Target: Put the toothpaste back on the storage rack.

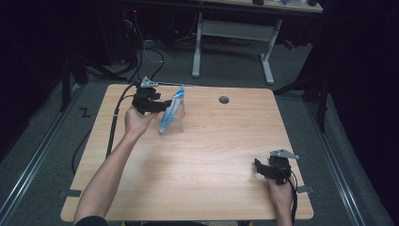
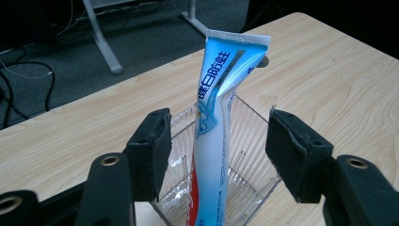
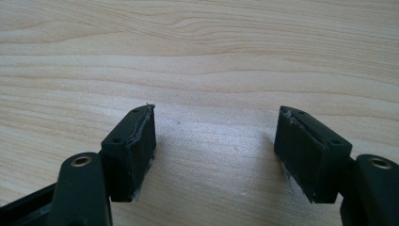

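My left gripper [image 2: 219, 150] stands with its jaws wide apart on either side of the toothpaste tube [image 2: 214, 141], neither pad touching it. The tube stands almost upright in the clear plastic holder [image 2: 249, 179] near the table's [image 1: 211, 155] far left. My right gripper [image 3: 214, 150] rests open over bare wood.

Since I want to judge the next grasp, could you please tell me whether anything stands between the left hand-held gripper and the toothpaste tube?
Nothing visible does. The left hand-held gripper is open, with the toothpaste tube upright between its jaws, untouched. The tube stands in the clear plastic holder, whose near rim lies between the pads too.
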{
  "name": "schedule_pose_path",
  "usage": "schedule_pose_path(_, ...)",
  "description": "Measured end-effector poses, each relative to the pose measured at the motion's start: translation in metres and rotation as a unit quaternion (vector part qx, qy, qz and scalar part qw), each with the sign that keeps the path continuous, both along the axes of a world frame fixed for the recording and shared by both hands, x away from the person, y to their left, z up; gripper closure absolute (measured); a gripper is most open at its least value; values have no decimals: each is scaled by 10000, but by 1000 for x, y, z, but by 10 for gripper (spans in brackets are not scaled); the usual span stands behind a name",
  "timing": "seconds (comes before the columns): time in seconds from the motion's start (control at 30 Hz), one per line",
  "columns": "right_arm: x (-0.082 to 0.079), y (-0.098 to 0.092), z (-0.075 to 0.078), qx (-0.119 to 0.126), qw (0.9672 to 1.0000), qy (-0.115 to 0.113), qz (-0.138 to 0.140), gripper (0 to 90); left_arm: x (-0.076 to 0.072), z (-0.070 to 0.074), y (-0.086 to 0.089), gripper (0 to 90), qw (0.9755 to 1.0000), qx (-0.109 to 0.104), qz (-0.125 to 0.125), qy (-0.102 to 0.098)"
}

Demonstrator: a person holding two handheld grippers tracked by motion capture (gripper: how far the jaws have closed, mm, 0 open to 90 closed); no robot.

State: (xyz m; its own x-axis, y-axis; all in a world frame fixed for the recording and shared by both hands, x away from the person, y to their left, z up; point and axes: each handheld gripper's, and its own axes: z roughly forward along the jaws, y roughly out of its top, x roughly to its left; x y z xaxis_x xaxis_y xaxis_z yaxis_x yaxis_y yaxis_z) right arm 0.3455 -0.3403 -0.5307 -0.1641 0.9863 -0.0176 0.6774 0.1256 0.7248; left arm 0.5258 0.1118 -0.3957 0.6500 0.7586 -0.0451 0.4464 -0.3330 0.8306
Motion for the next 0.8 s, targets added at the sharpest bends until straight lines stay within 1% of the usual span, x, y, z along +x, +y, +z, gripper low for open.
schedule_pose_path(0.13, 0, 0, 0, -3, 10000, 0, -2, 300, -4, 4, 0, 413, 10000, -33, -43, -42)
schedule_pose_path(0.27, 0, 0, 0, -1, 10000, -1, 1, 300, -10, 9, 1, 413, 9999, 13, -66, -94)
schedule_pose_path(0.4, 0, 0, 0, 0, 10000, -1, 2, 300, -14, 13, 4, 413, 9999, -44, -82, -126)
schedule_pose_path(0.5, 0, 0, 0, 0, 10000, -1, 2, 300, -18, 15, 6, 414, 9998, -103, -52, -137)
schedule_pose_path(0.6, 0, 0, 0, 0, 10000, -2, 2, 300, -19, 15, 9, 414, 9999, -114, -40, -118)
schedule_pose_path(0.8, 0, 0, 0, -1, 10000, 0, 1, 300, -25, 16, 15, 417, 9997, -216, 63, -110)
